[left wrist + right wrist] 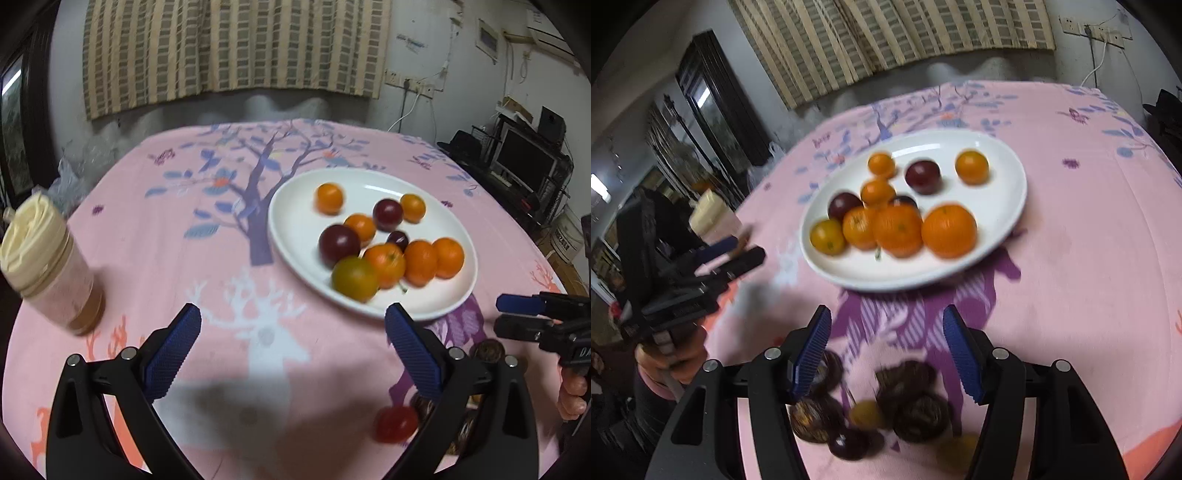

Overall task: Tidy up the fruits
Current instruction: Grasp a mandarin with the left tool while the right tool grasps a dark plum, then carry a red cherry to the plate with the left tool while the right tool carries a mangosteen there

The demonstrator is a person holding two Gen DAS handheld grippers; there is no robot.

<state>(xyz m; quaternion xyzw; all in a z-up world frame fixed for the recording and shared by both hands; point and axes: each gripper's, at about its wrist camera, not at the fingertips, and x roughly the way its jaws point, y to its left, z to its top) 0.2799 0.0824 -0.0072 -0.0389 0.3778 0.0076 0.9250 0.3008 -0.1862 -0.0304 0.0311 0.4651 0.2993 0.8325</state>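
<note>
A white plate (291, 258) (1004, 221) on the pink tablecloth holds several oranges (419, 262) (948, 230), dark plums (339, 245) (922, 176) and a yellow-green plum (354, 278) (827, 236). My left gripper (293, 354) is open and empty above the cloth, near the plate's front-left. A red plum (395, 424) lies loose by its right finger. My right gripper (886, 354) is open and empty over loose fruit: several dark brown round fruits (919, 417), a small yellow one (866, 415) and a dark plum (847, 445).
A jar with a cream lid (48, 266) stands at the table's left. The right gripper shows in the left wrist view (539, 317), the left gripper in the right wrist view (713, 266). A curtain and wall lie behind; shelves with a monitor (524, 158) stand right.
</note>
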